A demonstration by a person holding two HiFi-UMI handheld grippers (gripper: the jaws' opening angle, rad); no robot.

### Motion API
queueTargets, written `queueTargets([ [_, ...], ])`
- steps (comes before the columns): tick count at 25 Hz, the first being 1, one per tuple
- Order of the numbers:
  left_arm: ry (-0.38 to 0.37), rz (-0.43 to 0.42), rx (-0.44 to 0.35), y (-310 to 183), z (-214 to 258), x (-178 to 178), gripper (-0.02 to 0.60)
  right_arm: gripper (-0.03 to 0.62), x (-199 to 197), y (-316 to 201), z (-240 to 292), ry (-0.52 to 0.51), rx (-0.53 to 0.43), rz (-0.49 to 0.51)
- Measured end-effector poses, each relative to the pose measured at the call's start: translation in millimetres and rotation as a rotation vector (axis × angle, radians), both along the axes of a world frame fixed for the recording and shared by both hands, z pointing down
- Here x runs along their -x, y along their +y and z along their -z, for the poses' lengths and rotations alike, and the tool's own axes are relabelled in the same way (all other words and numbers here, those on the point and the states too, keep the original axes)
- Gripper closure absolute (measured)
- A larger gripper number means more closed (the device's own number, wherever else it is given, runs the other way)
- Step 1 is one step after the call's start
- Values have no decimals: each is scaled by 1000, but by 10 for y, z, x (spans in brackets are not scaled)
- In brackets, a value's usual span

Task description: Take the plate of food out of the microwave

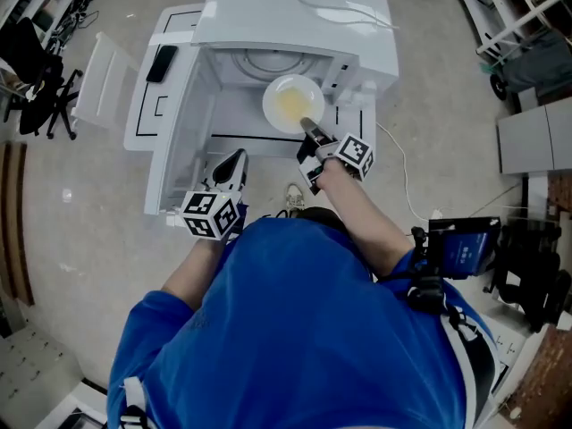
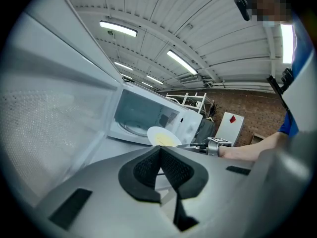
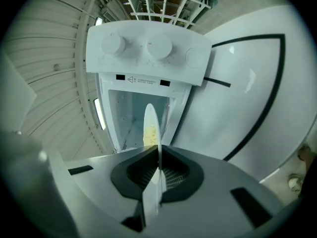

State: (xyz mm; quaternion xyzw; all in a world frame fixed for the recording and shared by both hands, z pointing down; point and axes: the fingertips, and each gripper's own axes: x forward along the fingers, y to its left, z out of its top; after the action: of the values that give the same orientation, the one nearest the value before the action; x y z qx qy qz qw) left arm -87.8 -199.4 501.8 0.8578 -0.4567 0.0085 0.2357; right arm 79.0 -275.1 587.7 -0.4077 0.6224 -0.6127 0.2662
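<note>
Care is needed to keep the white plate level while it is drawn clear. It is pinched at its near rim by the right gripper, jaws narrowed on the thin edge, at the open mouth of the microwave. Yellow food is spread on it; only the turntable is seen inside. The left gripper is closed on nothing.

Find no legible word or number anywhere. Note a small printed strip with an arrow on the microwave front, below the knobs: lettering too small to read. See black-and-white square code markers, no letters, on cubes of left tongs and right tongs. Spot a red diamond on a white panel, far off.
</note>
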Motion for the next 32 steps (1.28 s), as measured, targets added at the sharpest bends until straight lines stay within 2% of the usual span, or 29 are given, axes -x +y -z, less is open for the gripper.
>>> queueTargets([
  [9,34,-54,-16,372,128,-56,572,576,-201,793,197,-16,-24,-55],
  [18,72,-85,-25,694,143,-123,572,576,-530,1637,319,14,-29,-104],
  [26,65,-36,-32,976,172,-270,572,576,-838,2129,443,13,-56,-68],
  [32,61,8,-35,1267,229,-638,572,576,-1133,2505,522,-13,-67,-24],
])
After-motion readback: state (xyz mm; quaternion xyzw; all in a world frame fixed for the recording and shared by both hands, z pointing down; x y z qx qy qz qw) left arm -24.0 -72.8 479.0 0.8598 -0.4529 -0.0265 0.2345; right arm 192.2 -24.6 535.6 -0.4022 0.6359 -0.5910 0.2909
